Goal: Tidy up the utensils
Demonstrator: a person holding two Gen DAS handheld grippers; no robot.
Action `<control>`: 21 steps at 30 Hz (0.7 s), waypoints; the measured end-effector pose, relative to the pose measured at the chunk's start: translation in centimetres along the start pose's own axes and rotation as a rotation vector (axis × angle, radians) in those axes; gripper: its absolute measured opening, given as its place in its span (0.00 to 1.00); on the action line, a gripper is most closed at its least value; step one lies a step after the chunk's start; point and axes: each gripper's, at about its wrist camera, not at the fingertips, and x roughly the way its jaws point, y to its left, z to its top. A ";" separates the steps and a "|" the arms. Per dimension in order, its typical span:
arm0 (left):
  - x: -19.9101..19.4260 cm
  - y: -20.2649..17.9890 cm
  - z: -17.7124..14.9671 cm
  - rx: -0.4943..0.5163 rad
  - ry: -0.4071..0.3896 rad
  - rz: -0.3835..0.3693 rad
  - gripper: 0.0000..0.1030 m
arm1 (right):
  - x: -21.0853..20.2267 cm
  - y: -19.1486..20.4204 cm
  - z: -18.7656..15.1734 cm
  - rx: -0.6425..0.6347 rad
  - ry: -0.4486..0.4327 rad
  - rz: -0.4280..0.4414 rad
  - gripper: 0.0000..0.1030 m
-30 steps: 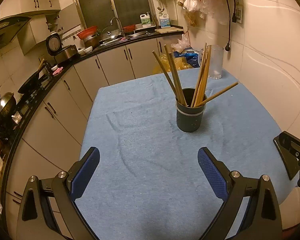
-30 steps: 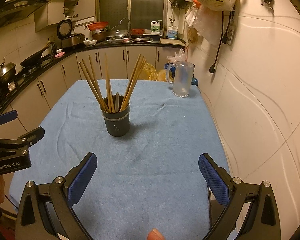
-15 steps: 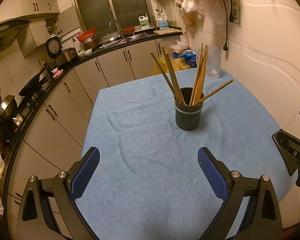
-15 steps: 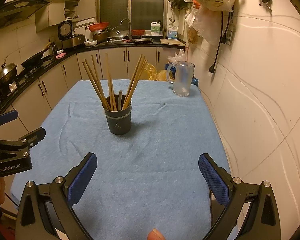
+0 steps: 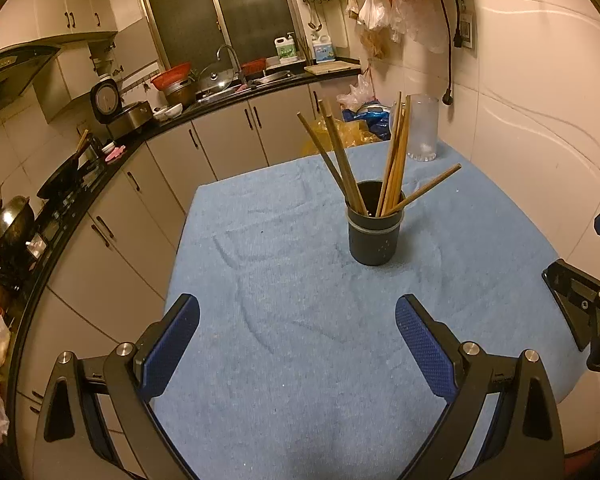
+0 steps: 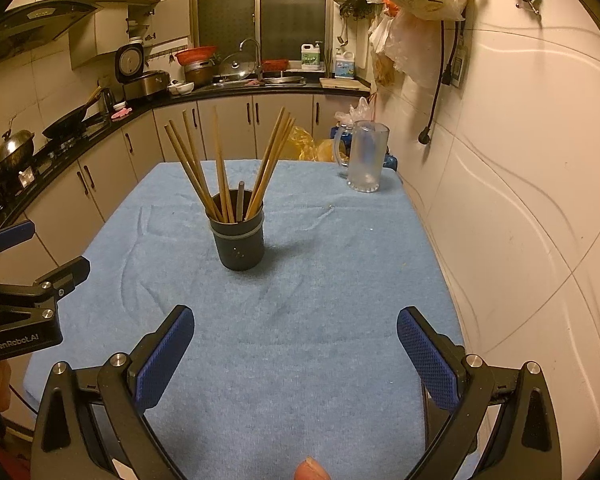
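The left gripper is hovering over the near part of the blue cloth, its jaws standing wide apart with nothing between the blue pads. The right gripper is doing the same on its side, spread wide and gripping nothing; a fingertip is showing at the bottom edge of its view. Each gripper is peeking into the other's view at the side: the right one at the right edge of the left view, the left one at the left edge of the right view.

Ahead of both, well apart from the pads, a dark cup is standing upright near the middle of the cloth. Wooden chopsticks are fanning out of it, some leaning left, some right, and one slanting low toward the wall side. In the right view, a short grey stick is poking up among them.

At the cloth's far corner, near the wall, a frosted mug is standing upright. Beyond the table, a kitchen counter is curving round with pots and a sink.
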 end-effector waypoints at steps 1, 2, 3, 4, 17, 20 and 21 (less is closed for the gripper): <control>0.0 0.0 0.0 0.002 -0.002 0.001 0.95 | 0.0 0.0 0.1 0.000 -0.001 -0.001 1.00; -0.1 0.0 0.1 0.003 -0.004 0.000 0.95 | -0.1 0.1 0.0 0.000 -0.003 -0.002 1.00; -0.1 0.0 0.1 0.004 -0.005 -0.001 0.95 | -0.1 0.1 0.1 0.000 -0.005 -0.002 1.00; -0.1 0.0 0.1 0.005 -0.007 -0.002 0.95 | -0.1 0.0 0.1 0.002 -0.006 -0.003 1.00; -0.1 0.1 0.2 0.006 -0.008 -0.003 0.95 | 0.3 0.3 0.3 0.003 0.000 -0.005 1.00; -0.1 0.1 0.2 0.007 -0.008 -0.002 0.95 | 0.3 0.4 0.3 0.003 0.000 -0.006 1.00; -0.1 0.1 0.2 0.007 -0.009 -0.002 0.95 | 0.3 0.4 0.3 0.003 0.000 -0.004 1.00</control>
